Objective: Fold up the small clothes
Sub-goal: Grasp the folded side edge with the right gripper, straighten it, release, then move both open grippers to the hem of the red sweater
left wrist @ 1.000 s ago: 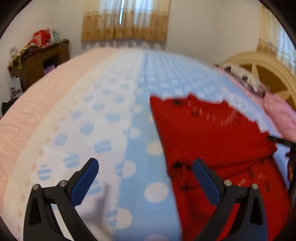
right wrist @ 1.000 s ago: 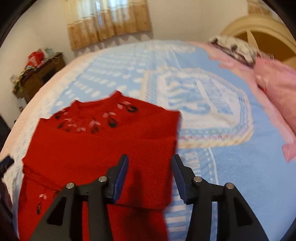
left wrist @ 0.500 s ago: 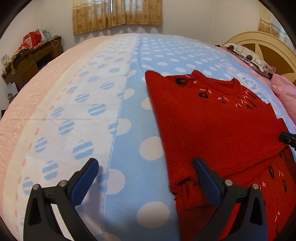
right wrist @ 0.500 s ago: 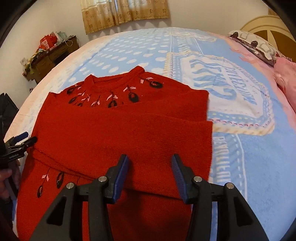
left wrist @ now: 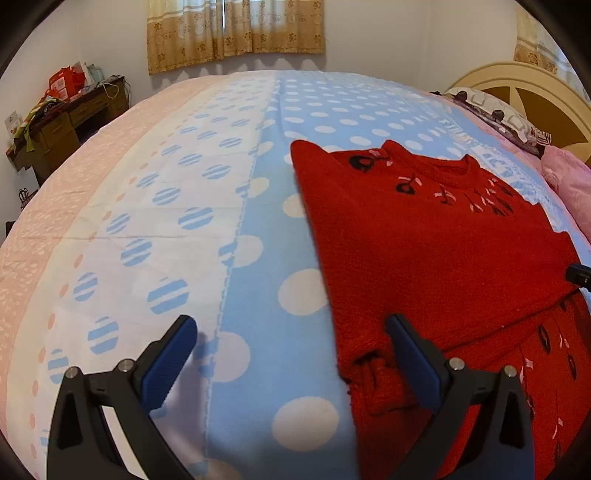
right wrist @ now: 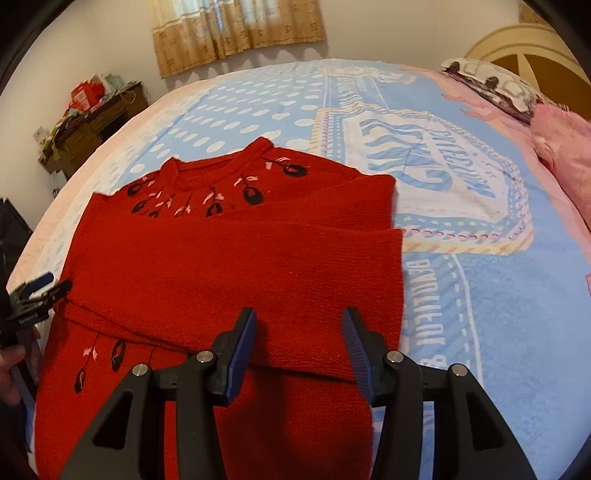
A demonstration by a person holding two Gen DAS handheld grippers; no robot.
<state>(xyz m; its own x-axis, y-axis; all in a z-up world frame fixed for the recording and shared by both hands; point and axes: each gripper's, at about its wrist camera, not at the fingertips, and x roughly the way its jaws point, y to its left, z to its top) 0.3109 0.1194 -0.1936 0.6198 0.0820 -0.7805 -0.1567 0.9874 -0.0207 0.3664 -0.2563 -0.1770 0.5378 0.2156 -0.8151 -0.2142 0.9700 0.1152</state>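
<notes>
The left gripper (left wrist: 291,347) was held low over the bed, its blue-padded fingers (left wrist: 168,356) spread wide apart and clamped on nothing. Its right finger hung above the near left edge of the red sweater (left wrist: 436,266); its left finger hung above bare blanket. At 3 o'clock in the left wrist view, a dark tip of the right tool showed at the frame edge.

The right gripper (right wrist: 299,343) was poised over the sweater's (right wrist: 236,273) near folded edge, its fingers moderately apart and holding nothing. At 9 o'clock in that view, the left gripper (right wrist: 35,295) appeared beside the garment's left edge.

The sweater lay flat on the blanket (left wrist: 258,229), neckline toward 12 o'clock, both sleeves folded across the chest, dark and pink embroidery around the collar.

The blanket was blue with white dots, white with striped dots at the left. A cluttered wooden desk (left wrist: 66,122) stood at 10 o'clock. Patterned curtains (left wrist: 236,33) hung at 12 o'clock. A cream headboard (left wrist: 517,85) and pink pillow (left wrist: 569,184) sat at 2 o'clock.
</notes>
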